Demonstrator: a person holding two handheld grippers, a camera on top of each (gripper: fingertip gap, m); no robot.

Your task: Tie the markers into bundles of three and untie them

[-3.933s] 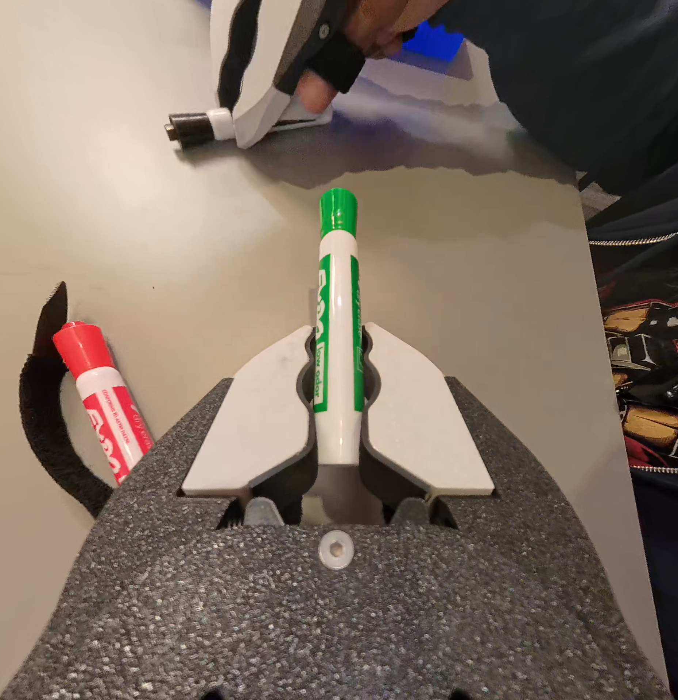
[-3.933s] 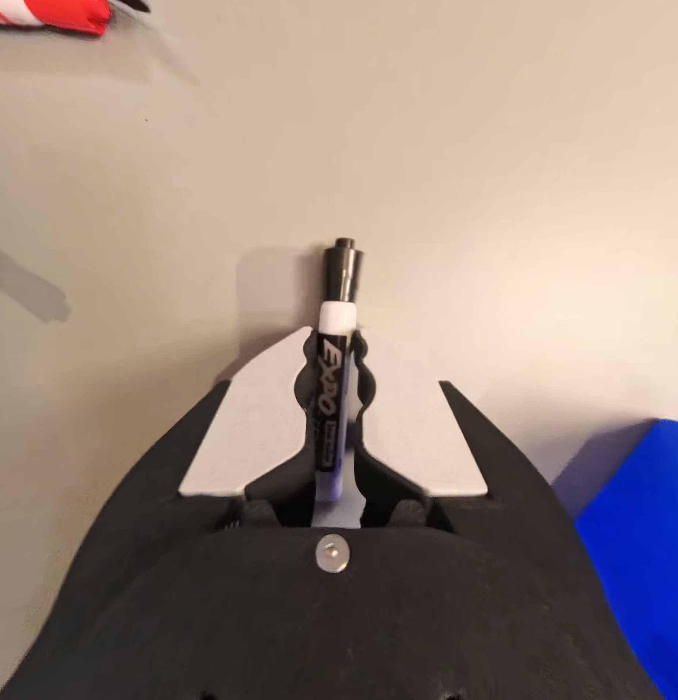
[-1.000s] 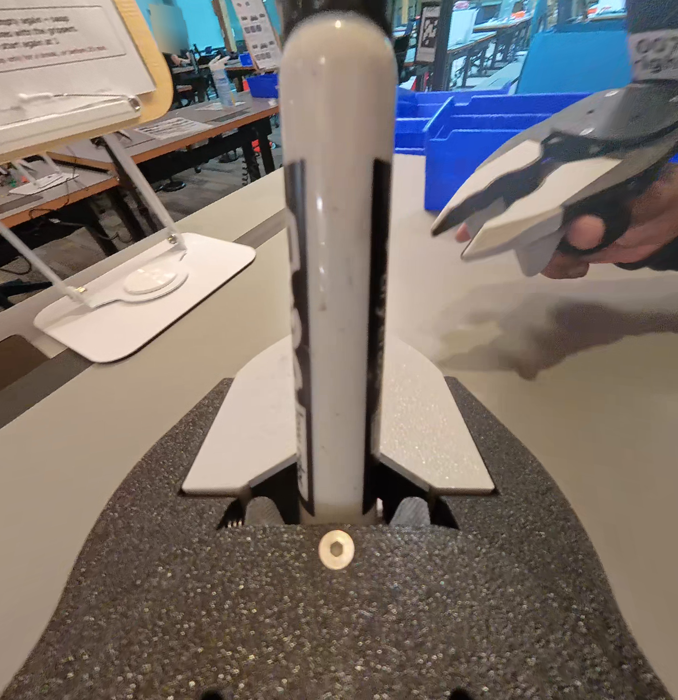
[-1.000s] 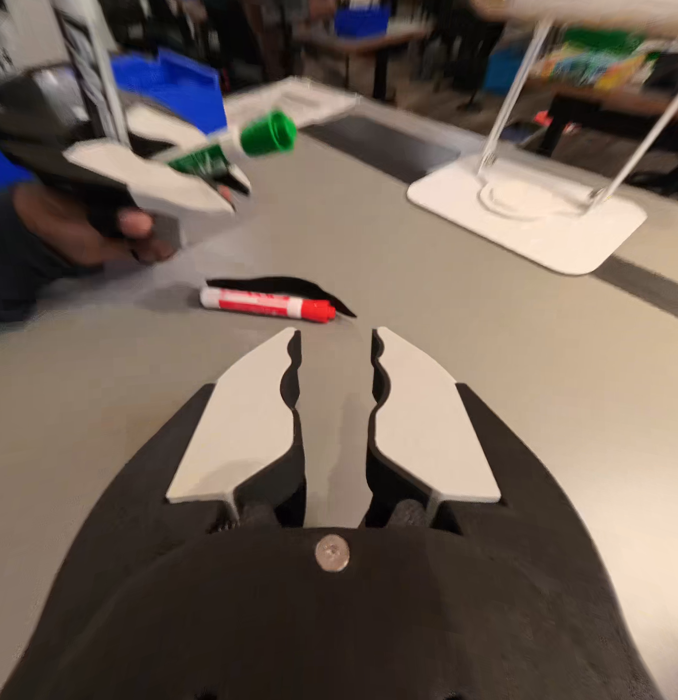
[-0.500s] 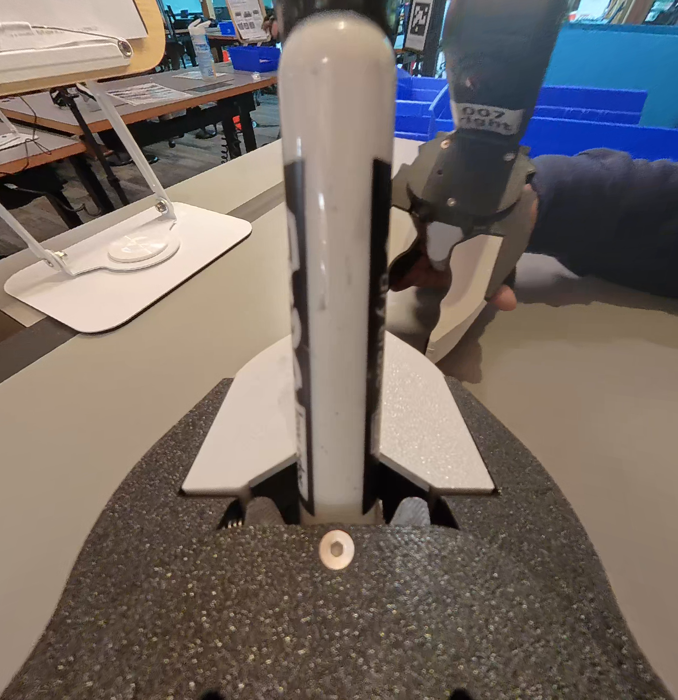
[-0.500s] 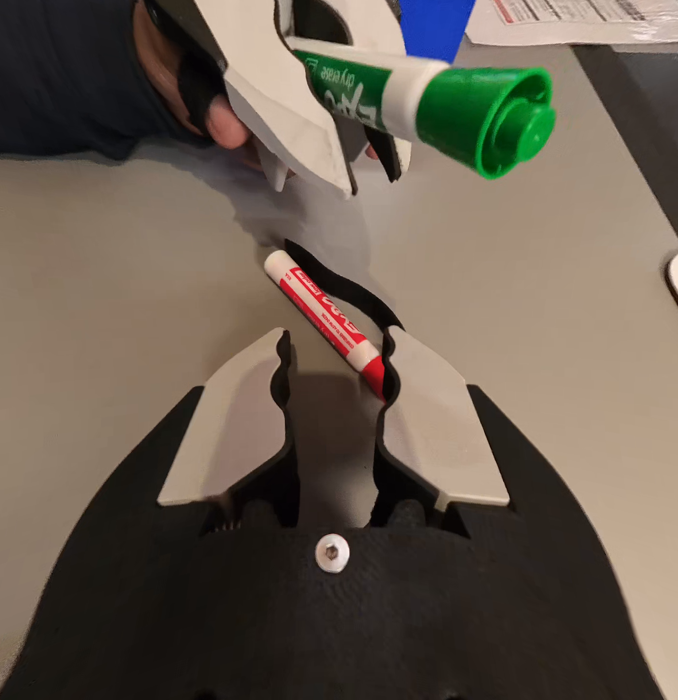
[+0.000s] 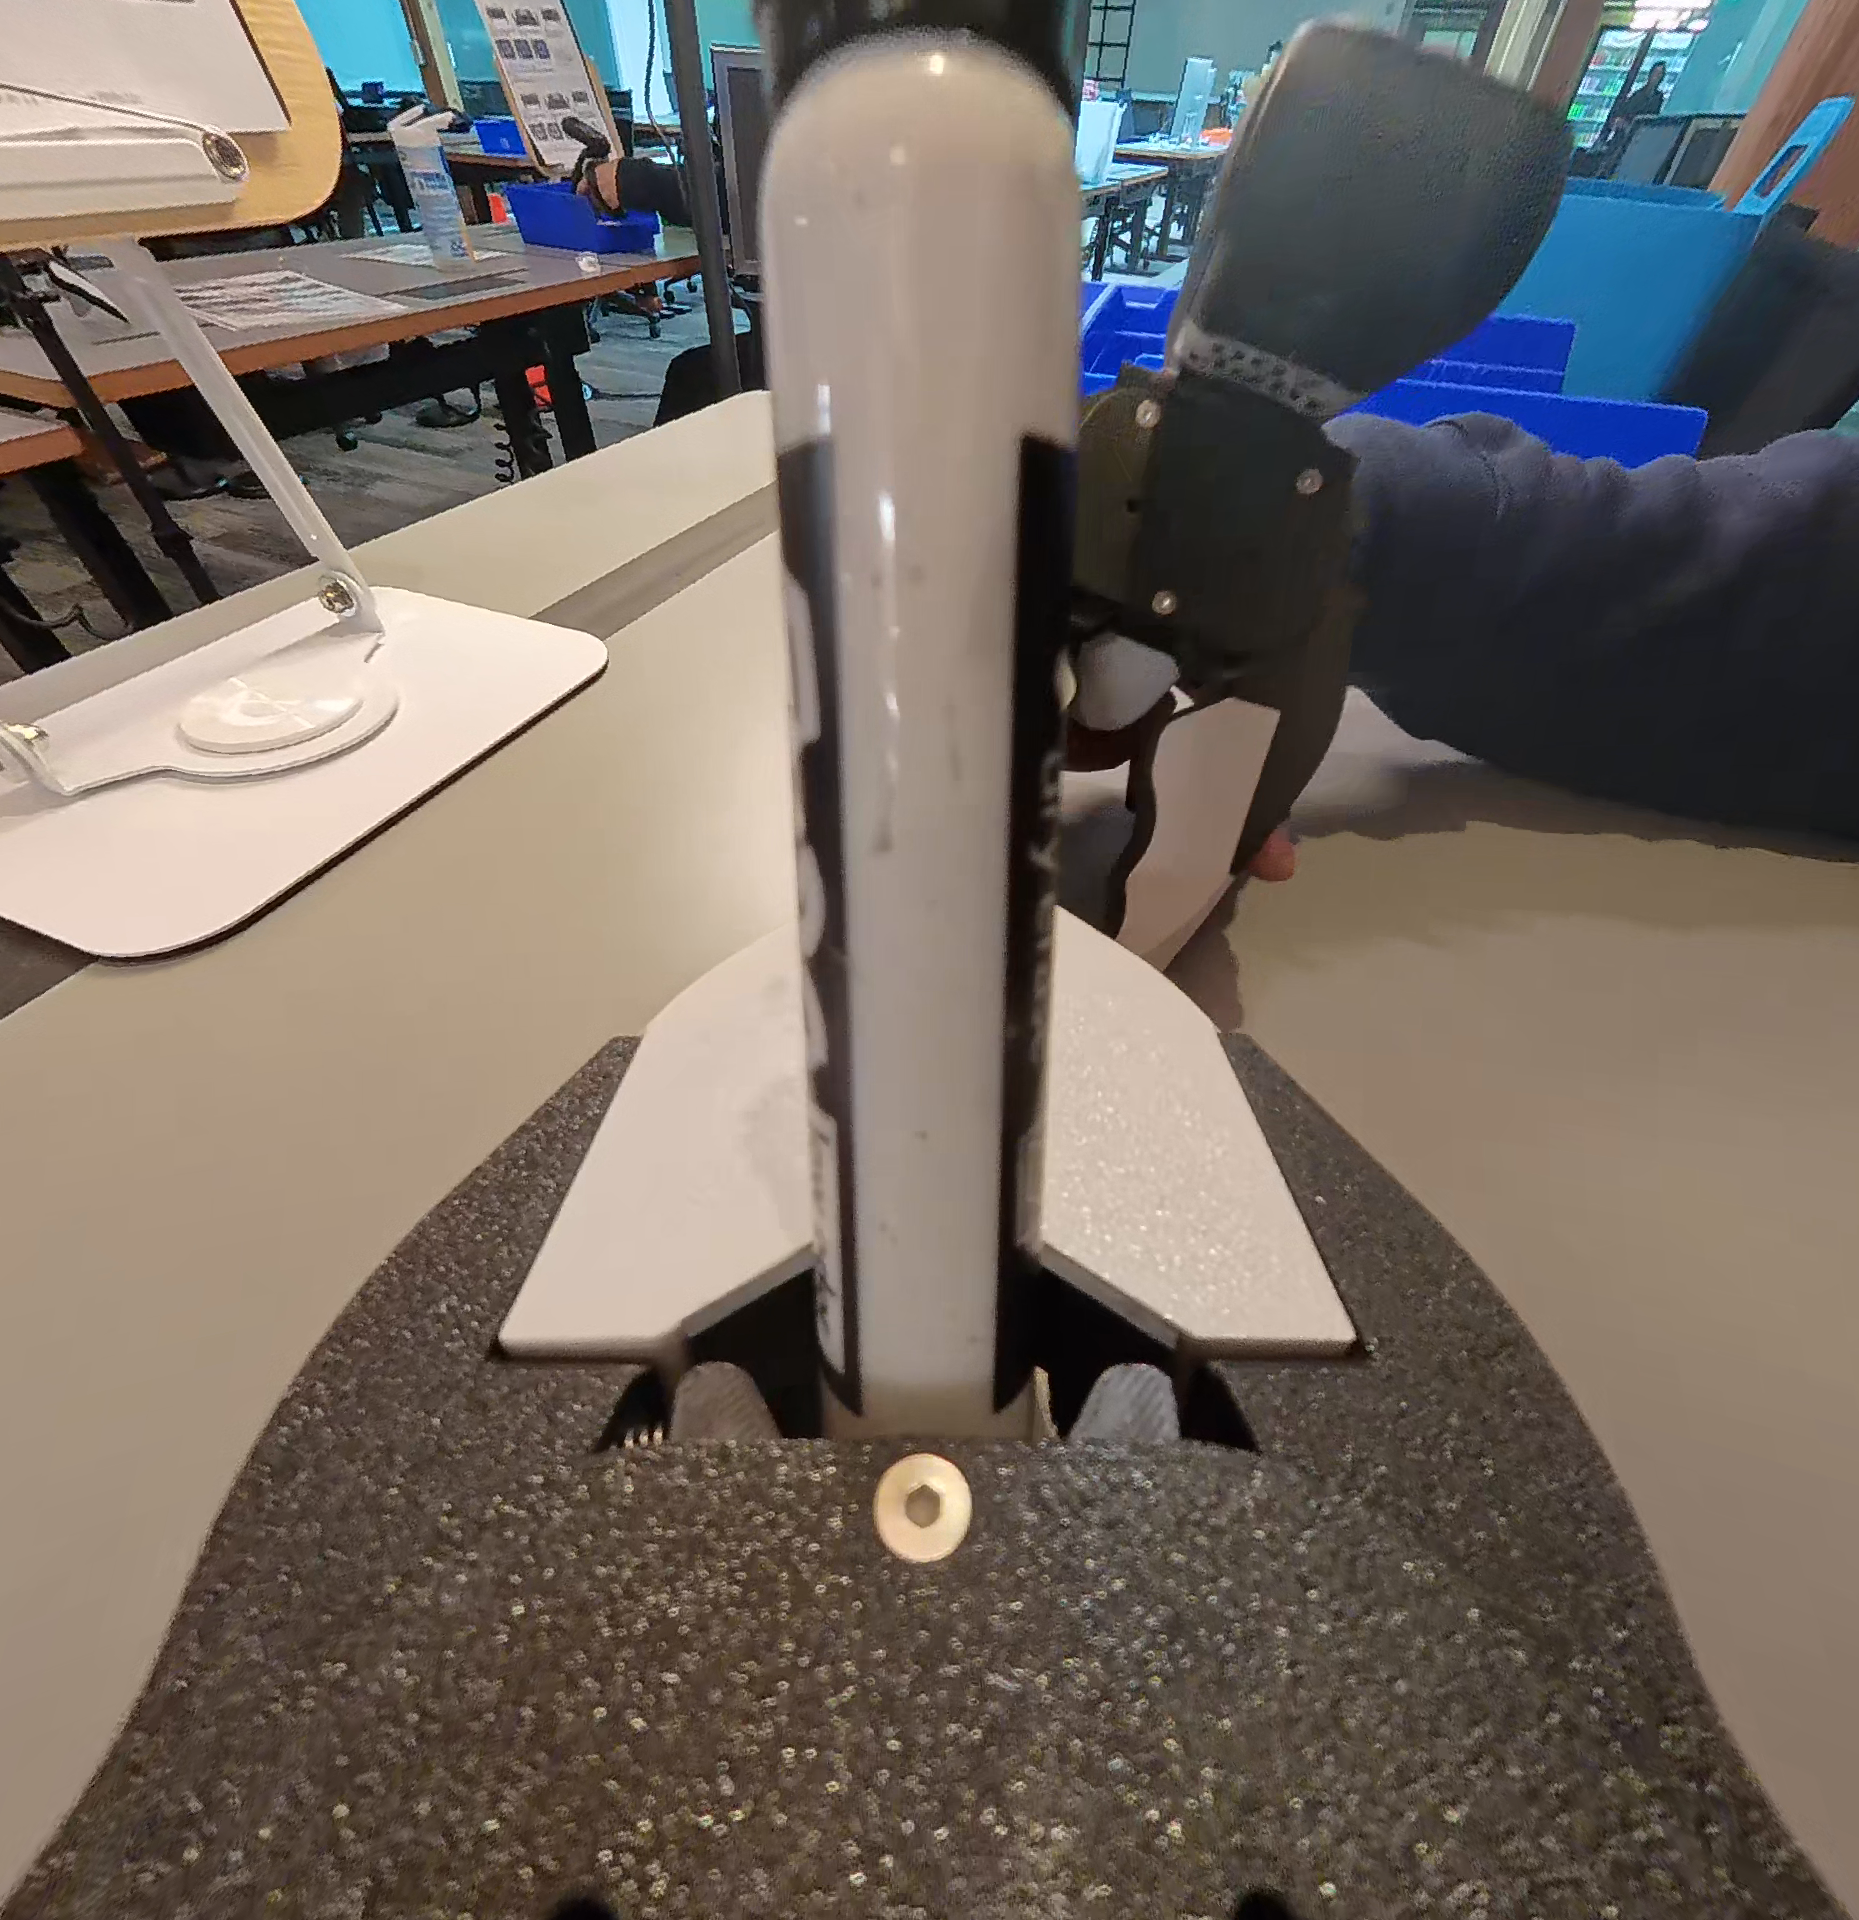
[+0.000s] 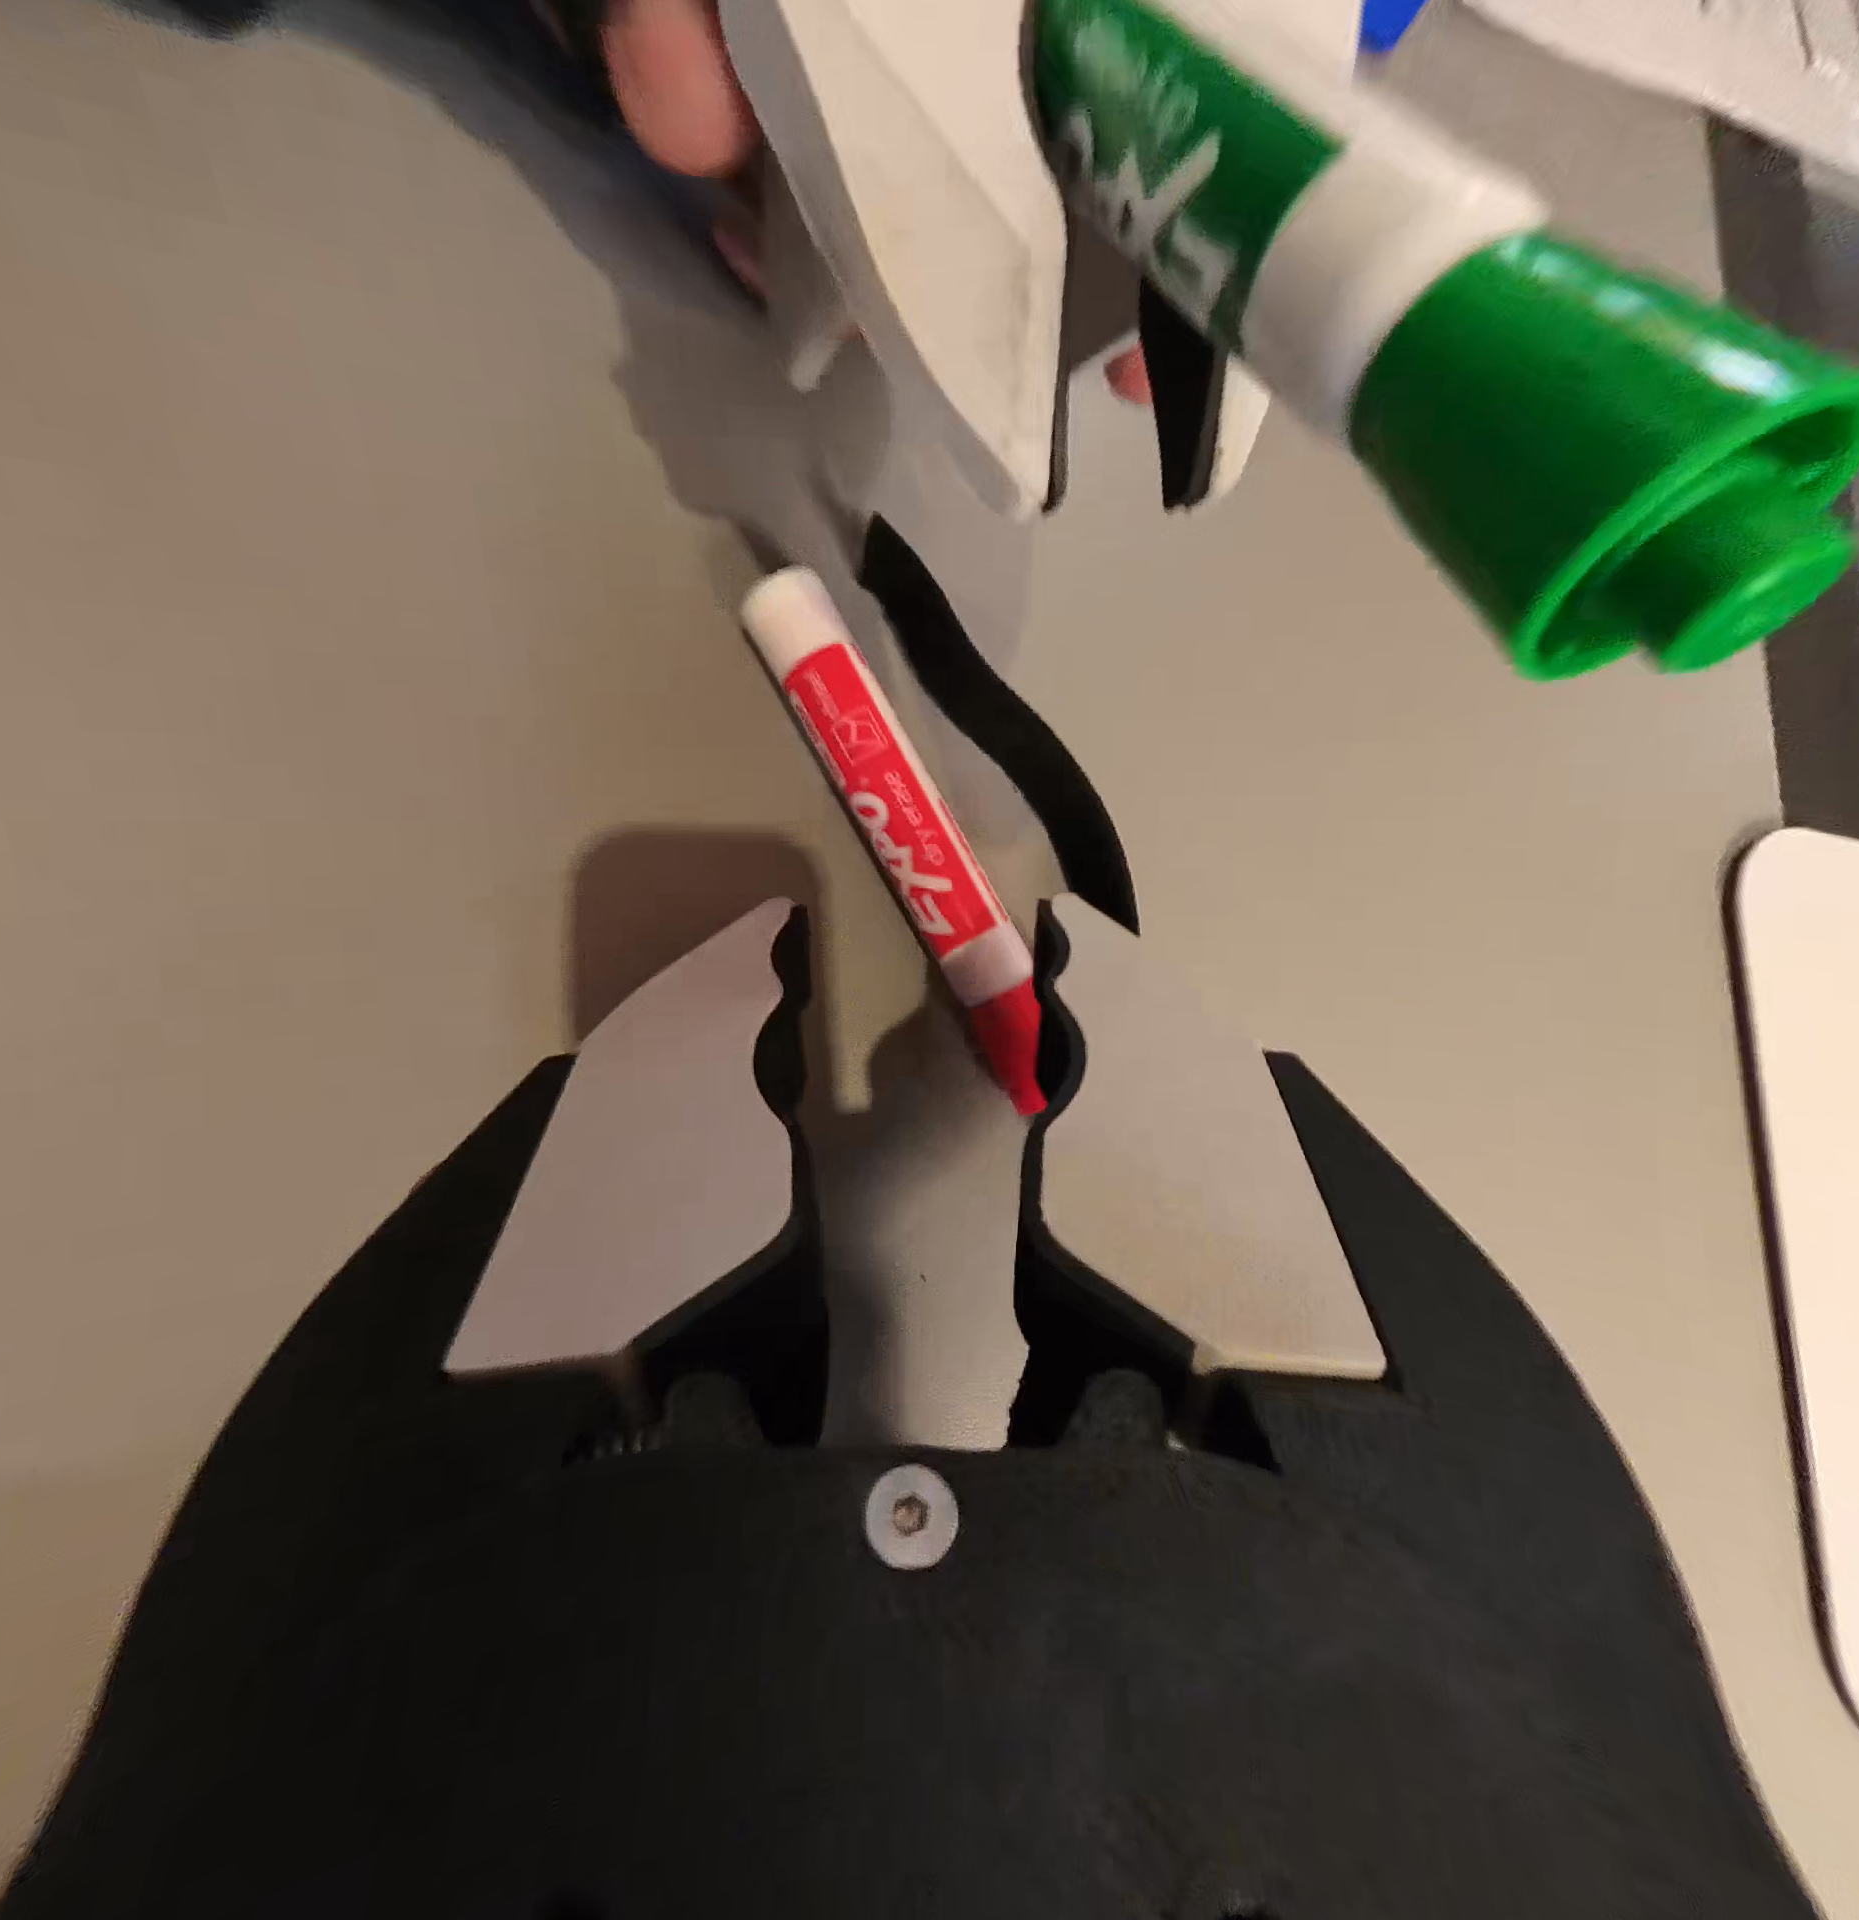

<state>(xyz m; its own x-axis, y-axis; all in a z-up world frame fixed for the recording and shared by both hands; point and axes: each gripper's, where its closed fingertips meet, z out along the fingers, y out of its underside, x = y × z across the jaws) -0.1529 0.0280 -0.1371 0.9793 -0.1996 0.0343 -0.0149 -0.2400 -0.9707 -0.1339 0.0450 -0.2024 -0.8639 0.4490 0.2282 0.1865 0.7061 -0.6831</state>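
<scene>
My left gripper (image 7: 925, 935) is shut on a white-barrelled marker with a black label (image 7: 920, 644) that stands up between its fingers. In the right wrist view the left gripper (image 8: 1122, 488) also holds a green marker (image 8: 1527, 416), cap end pointing out to the right, above the table. A red marker (image 8: 894, 821) lies on the grey table with a wavy black strap (image 8: 992, 727) beside it. My right gripper (image 8: 917, 920) is open and points down over the red marker's cap end, which lies against its right finger. The right gripper (image 7: 1174, 883) also shows tip-down behind the held marker.
A white stand base (image 7: 229, 769) sits on the table at left, and its corner shows at the right edge of the right wrist view (image 8: 1818, 1247). Blue bins (image 7: 1507, 384) stand at the back right. A dark sleeve (image 7: 1631, 623) reaches in from the right. About 7 centimetres separates my left fingertips from my right.
My right gripper has swung in from the right, tipped down and closed in over the red marker, still open. My left gripper keeps its grip on the markers.
</scene>
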